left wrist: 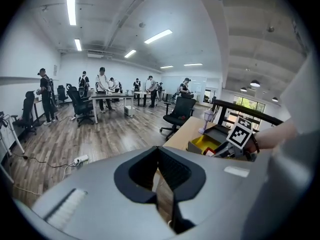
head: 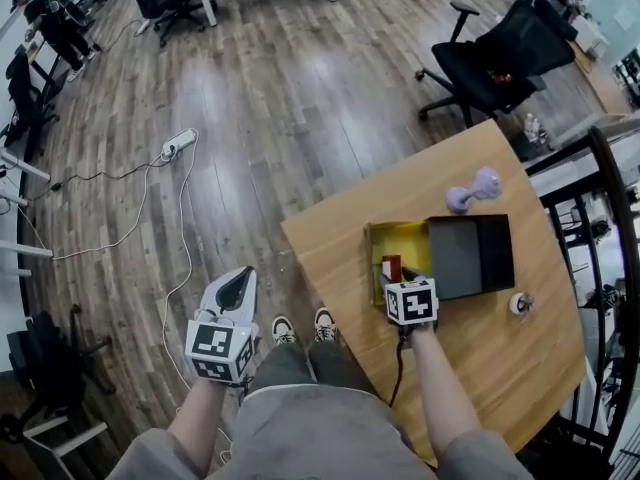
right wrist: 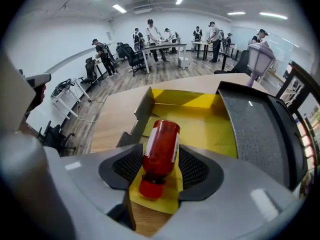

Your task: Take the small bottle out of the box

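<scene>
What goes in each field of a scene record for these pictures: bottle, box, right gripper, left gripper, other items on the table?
bottle: small bottle, red, cap end nearest the right gripper's camera, at the box's near edge
box: box, yellow inside, black lid folded open, on the wooden table
right gripper: right gripper, pads against both sides of the small bottle
left gripper: left gripper, jaws together, nothing between them, off the table over the floor
other items: purple dumbbell beyond the box
</scene>
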The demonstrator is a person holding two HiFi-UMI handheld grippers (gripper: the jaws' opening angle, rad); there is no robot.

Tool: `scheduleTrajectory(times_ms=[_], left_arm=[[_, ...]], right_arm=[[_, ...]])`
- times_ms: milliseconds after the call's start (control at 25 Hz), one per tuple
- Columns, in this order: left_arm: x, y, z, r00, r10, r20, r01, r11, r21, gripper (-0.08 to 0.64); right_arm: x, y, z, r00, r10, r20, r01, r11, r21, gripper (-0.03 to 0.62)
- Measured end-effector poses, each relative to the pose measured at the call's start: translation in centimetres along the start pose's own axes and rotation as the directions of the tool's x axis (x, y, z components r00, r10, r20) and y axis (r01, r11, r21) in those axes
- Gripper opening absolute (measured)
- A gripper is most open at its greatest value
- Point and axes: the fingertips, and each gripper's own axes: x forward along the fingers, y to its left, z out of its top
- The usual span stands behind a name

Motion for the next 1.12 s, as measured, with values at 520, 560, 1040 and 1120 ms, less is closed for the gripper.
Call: scheduleTrajectory(times_ms=[520,560,1040,1120], left_arm=[[-1.1,0.7,-0.6,1.000,-0.007,-0.002,0.006,0.998,-0.056,0.000],[-1.3,0.8,-0.4,1.000,-0.006,0.002,0.006,0.998,-0.063,0.000],[-3.6,1.5,3.1,0.997,0.012,0.078,-0.009,0.999,-0.040,0.000],[-3.9,1.4,3.3,0.996,0.009,0.084,-0.005,0.999,-0.038,0.000]], right_arm=[[-0.2,0.8,0.5,0.999,0.031,-0.014,-0.031,0.999,-0.022,0.216],[-0.7,1.0,1.0,0.999,0.047,0.012,-0.047,0.999,0.000,0.215],[-7.0,1.7,4.2,0.984,0.066,0.166,-0.071,0.997,0.024,0.207],[-7.0,1.6,3.9,0.983,0.065,0.170,-0.072,0.997,0.038,0.207]])
